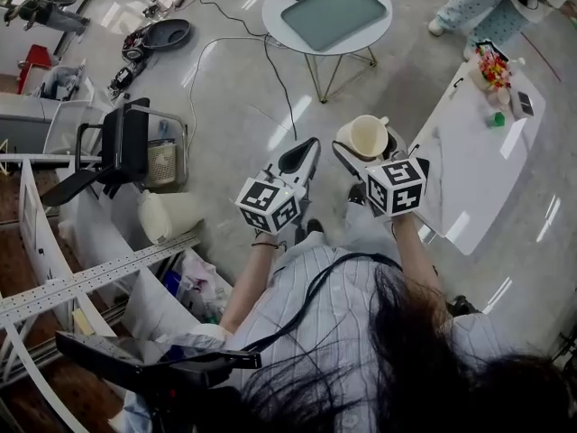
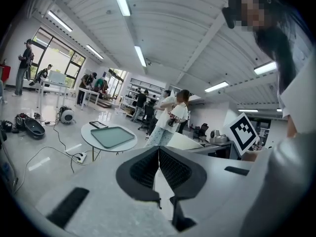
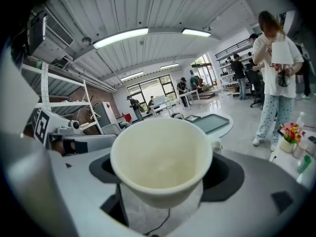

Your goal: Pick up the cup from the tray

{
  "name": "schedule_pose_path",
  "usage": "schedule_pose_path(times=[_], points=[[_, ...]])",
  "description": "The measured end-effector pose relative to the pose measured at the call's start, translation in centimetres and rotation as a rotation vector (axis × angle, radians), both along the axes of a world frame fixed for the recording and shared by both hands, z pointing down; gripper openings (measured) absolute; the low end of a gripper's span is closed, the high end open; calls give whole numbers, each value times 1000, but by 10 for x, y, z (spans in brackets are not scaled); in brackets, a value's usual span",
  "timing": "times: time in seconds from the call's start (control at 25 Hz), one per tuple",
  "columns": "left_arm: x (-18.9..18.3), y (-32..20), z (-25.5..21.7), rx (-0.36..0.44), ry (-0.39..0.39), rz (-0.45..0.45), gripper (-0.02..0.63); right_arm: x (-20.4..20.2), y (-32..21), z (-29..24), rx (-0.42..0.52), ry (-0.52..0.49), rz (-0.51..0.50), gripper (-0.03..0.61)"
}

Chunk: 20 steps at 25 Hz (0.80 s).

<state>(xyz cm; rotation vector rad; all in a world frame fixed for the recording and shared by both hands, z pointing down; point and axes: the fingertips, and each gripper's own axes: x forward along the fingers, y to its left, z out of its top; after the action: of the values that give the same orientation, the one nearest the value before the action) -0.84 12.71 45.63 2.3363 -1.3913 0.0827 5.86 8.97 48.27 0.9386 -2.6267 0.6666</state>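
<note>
A cream cup [image 1: 368, 136] sits between the jaws of my right gripper [image 1: 365, 152], which is shut on it and holds it in the air above the floor. In the right gripper view the cup [image 3: 162, 157] fills the middle, its empty mouth facing the camera. The green tray [image 1: 334, 13] lies on the round white table [image 1: 377, 31] ahead, with nothing on it. That tray [image 2: 112, 136] also shows in the left gripper view. My left gripper [image 1: 298, 159] hangs beside the right one, its black pads pressed together with nothing between them.
A long white table [image 1: 478, 165] at the right carries a small flower pot [image 1: 493, 69] and small items. A person [image 1: 487, 3] stands past it. Cables [image 1: 270, 70] run over the floor. A black chair [image 1: 122, 147] and metal shelving [image 1: 54, 278] stand at the left.
</note>
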Motion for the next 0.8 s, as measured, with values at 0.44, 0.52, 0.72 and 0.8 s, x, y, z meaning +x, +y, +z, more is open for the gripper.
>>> schedule_pose_path(times=[0.44, 0.52, 0.72, 0.8], points=[[-44, 77, 5, 4, 23, 36, 12, -48, 91, -7, 5, 12, 22, 413], [-51, 89, 8, 5, 33, 31, 12, -51, 107, -7, 3, 8, 33, 413], [-65, 115, 6, 18, 43, 28, 12, -57, 141, -8, 10, 18, 46, 413], [-65, 121, 4, 26, 54, 28, 12, -58, 150, -10, 19, 24, 48, 413]])
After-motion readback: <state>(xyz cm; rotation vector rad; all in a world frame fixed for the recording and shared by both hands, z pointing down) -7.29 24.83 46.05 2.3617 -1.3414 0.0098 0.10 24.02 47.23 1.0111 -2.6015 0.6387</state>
